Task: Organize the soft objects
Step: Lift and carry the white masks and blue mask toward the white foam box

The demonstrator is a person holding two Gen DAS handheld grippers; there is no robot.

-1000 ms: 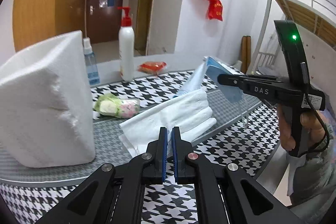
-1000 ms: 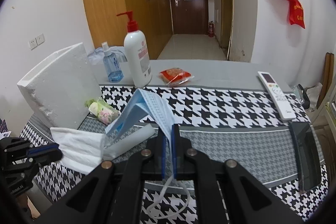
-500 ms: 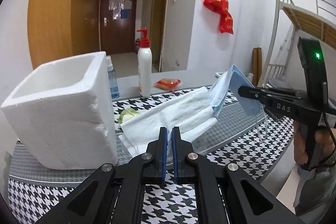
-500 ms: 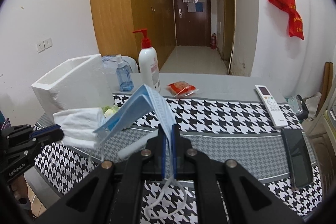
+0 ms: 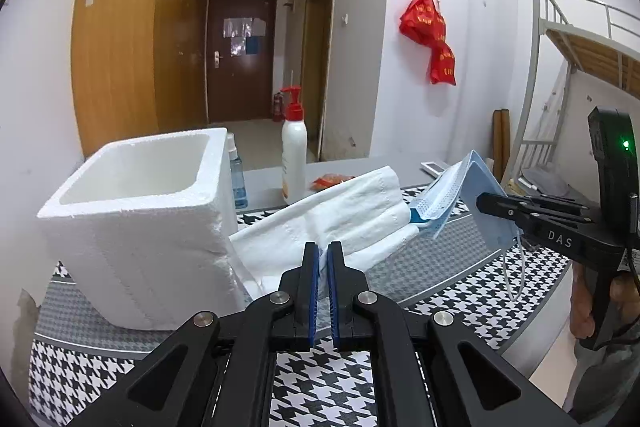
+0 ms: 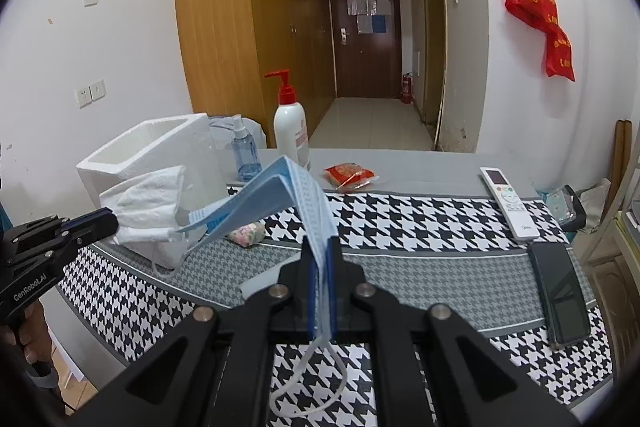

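My left gripper (image 5: 323,251) is shut on a white folded cloth (image 5: 344,215), which hangs in the air just right of an open white foam box (image 5: 132,211). My right gripper (image 6: 320,251) is shut on a pale blue face mask (image 6: 276,195); one ear loop dangles below the fingers. In the right wrist view the left gripper (image 6: 109,222) holds the cloth (image 6: 150,203) in front of the box (image 6: 160,147), and the mask's far end reaches under the cloth. The left wrist view has the right gripper (image 5: 482,203) at the right with the mask (image 5: 460,187) draped over it.
On the houndstooth tablecloth (image 6: 400,215) lie a small floral tissue pack (image 6: 246,233), a red snack packet (image 6: 350,175), a white remote (image 6: 508,201) and a black phone (image 6: 560,297). A pump bottle (image 6: 291,131) and a blue spray bottle (image 6: 245,155) stand behind the box.
Both grippers have risen and drawn back, lifting the cloth and the mask clear of the table. The box's open top has come into view.
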